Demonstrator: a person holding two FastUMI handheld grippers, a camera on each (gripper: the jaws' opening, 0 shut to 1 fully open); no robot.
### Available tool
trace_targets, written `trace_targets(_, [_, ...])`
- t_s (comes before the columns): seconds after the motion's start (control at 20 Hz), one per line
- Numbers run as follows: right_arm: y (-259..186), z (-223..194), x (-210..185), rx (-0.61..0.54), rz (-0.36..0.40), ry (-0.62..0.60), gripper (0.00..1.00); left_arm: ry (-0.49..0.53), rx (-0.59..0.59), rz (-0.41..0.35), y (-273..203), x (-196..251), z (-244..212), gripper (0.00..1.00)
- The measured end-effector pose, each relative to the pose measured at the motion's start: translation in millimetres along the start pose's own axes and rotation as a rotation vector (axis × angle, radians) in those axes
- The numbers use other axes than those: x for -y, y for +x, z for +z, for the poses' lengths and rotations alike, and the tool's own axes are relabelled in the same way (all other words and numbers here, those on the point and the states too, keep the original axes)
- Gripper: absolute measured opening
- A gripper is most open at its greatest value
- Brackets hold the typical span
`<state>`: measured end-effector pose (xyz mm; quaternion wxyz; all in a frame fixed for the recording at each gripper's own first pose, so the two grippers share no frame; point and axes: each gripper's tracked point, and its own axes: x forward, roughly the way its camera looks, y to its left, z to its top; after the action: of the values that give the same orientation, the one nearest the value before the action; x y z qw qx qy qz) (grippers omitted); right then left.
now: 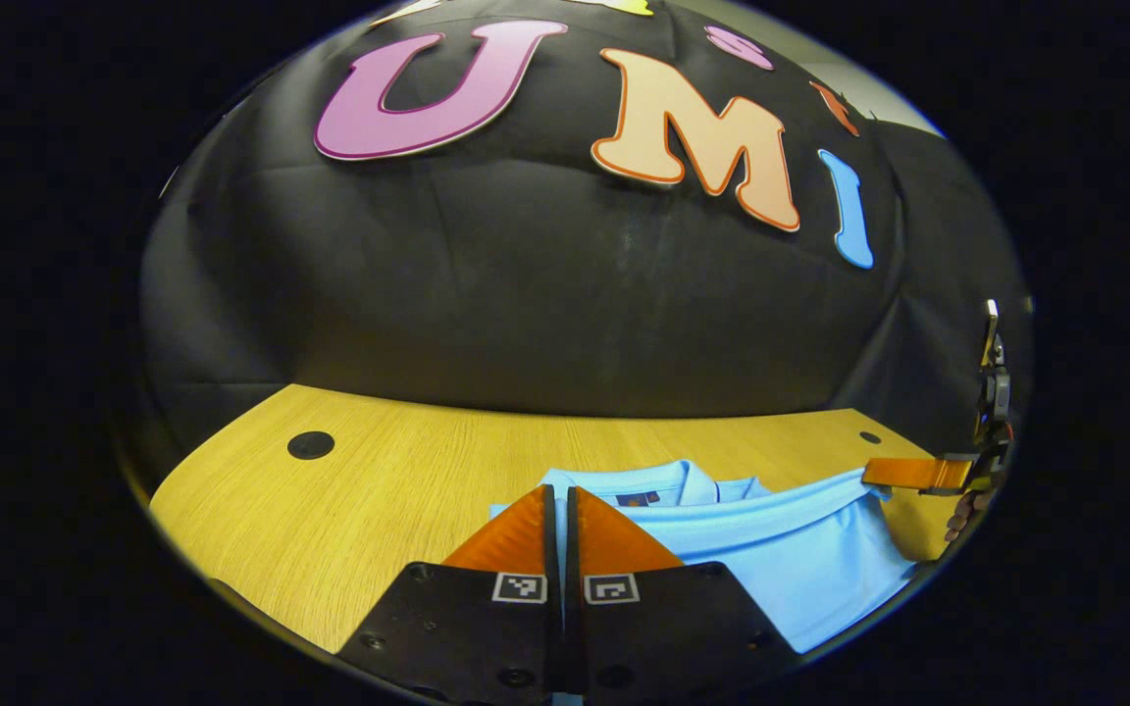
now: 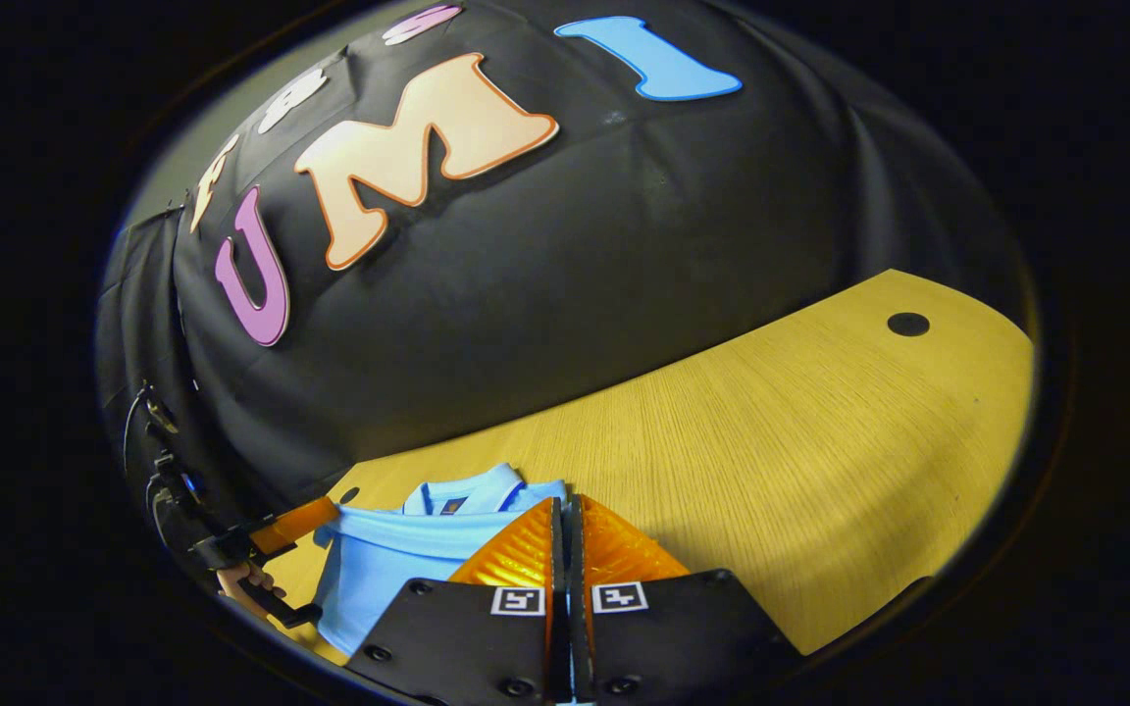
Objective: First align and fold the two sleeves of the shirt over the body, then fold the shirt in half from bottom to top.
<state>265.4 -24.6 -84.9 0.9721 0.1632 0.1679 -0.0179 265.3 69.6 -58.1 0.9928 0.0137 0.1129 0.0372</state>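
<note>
Plainly, a light blue, soft collared polo shirt is seen on the wooden tabletop. Each hand-held gripper, left and right, is closed on its hem. Limp, light cloth; corners are best pinched.

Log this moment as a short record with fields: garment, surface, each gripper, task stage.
garment: light blue shirt with a collar, lying on the table, collar toward the booth wall
surface: wooden table with round dark holes
left gripper: fingers closed together at the shirt's edge; seen from the right gripper view it grips the shirt's far corner
right gripper: fingers closed together at the shirt's opposite edge; in the left gripper view it pinches the fabric, lifting the edge taut
hand: holds the right gripper
task stage: a fold is under way, both edges held
</note>
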Motion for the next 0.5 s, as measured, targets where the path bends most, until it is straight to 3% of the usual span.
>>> trace_targets(0.05, [1,2,1,0.011,-0.001,-0.005,0.07,0.014,0.009,0.022,5,-6,3,0.04])
trace_targets(0.1, [0,8,0,0.026,0.004,-0.013,0.22,0.009,0.024,0.021,2,-7,6,0.07])
trace_targets(0.15, [-2,12,0,0.035,0.003,-0.021,0.33,-0.002,0.04,0.023,-1,-7,12,0.31])
trace_targets(0.25, [-9,22,-4,0.068,0.015,-0.04,0.91,-0.031,0.074,0.02,-13,-11,24,0.78])
trace_targets(0.3, [-13,25,-7,0.081,0.027,-0.048,0.95,-0.048,0.095,0.027,-20,-14,32,0.82])
trace_targets(0.35, [-19,28,-14,0.092,0.043,-0.055,0.89,-0.066,0.112,0.025,-30,-17,38,0.86])
trace_targets(0.4, [-27,30,-19,0.103,0.054,-0.067,0.97,-0.087,0.125,0.023,-38,-19,43,0.87])
trace_targets(0.5, [-44,32,-31,0.13,0.084,-0.101,0.97,-0.12,0.151,0.031,-61,-25,48,0.95])
